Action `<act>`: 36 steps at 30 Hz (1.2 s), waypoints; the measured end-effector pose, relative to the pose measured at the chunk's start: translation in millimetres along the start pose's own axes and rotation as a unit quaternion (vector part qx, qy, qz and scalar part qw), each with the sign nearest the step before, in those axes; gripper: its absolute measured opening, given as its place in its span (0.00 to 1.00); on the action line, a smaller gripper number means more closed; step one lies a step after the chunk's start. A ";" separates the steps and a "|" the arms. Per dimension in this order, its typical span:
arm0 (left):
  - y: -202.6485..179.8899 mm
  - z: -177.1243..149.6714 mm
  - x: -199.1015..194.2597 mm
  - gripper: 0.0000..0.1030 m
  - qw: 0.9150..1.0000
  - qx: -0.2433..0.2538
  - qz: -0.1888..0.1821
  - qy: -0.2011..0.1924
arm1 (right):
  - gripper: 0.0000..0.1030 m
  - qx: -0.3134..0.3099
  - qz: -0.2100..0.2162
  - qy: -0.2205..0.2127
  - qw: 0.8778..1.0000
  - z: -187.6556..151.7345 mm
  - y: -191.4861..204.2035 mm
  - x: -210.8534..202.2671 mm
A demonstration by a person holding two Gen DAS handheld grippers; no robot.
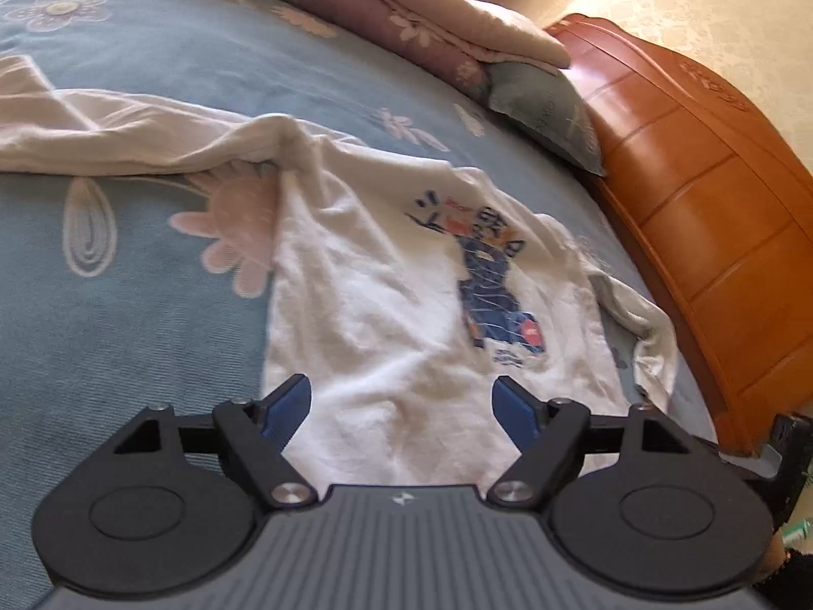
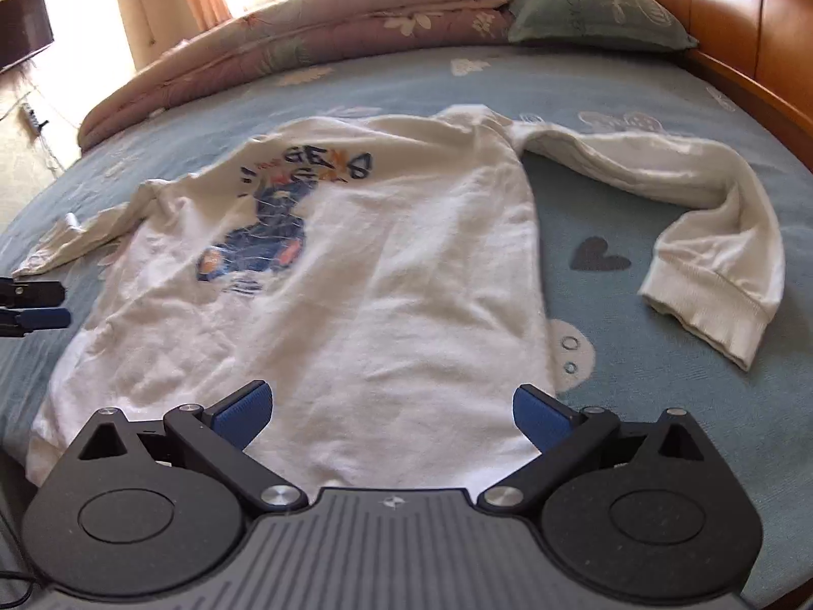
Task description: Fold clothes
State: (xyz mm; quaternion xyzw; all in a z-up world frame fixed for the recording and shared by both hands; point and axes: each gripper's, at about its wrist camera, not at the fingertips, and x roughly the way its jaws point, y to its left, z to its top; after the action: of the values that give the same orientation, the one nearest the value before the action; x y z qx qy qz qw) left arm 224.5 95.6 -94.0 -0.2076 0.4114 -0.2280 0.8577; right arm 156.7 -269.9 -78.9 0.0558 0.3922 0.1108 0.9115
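Spread across the middle of the bed lies a white sweatshirt (image 2: 366, 274), front side up, its blue and orange printed figure (image 2: 264, 244) facing me. Its hem lies nearest to me and its collar points toward the far side of the bed. One long sleeve (image 2: 676, 213) reaches out to my right, bends back toward me and ends in a ribbed cuff (image 2: 711, 310) resting on the sheet. The other sleeve (image 2: 71, 244) trails off to my left in a crumpled strip.

Over the hem my right gripper (image 2: 391, 406) hangs with its blue-padded jaws wide apart and nothing between them; whether the pads touch the cloth I cannot tell. My left gripper (image 1: 401, 401) looks at the same garment from the side, and its jaws are spread as well, holding nothing, with the white fabric beneath them. From the right wrist view the left tool's dark fingers show at the frame's left edge, just beside the shirt's body.

Under the sweatshirt is a light blue bed sheet (image 2: 635, 117) printed with pale flowers and a dark heart (image 2: 599, 254). Beyond the collar a rolled pinkish quilt (image 2: 284, 51) runs along the far edge of the bed, with a grey-green pillow (image 2: 599, 10) touching its end. An orange-brown wooden headboard (image 1: 711, 213) curves round the side of the bed, next to the pillow.
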 end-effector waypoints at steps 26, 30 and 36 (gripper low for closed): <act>-19.7 -28.6 22.3 0.80 0.993 0.022 0.113 -0.008 | 0.99 0.036 0.028 -0.025 0.999 -4.4 -7.8 39.7; -14.7 -25.9 13.4 0.81 0.994 0.005 0.110 -0.006 | 1.00 0.057 0.030 -0.035 0.997 -16.2 -34.8 23.7; -30.7 -6.0 17.7 0.83 0.997 0.022 0.079 -0.016 | 1.00 0.023 0.011 -0.034 0.999 -22.1 -24.5 25.5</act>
State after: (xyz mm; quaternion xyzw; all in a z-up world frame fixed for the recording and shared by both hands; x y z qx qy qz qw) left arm 222.8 59.8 -91.6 -0.1589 0.4076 -0.1655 0.8839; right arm 161.5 -287.0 -116.6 0.0849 0.3632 0.1101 0.9213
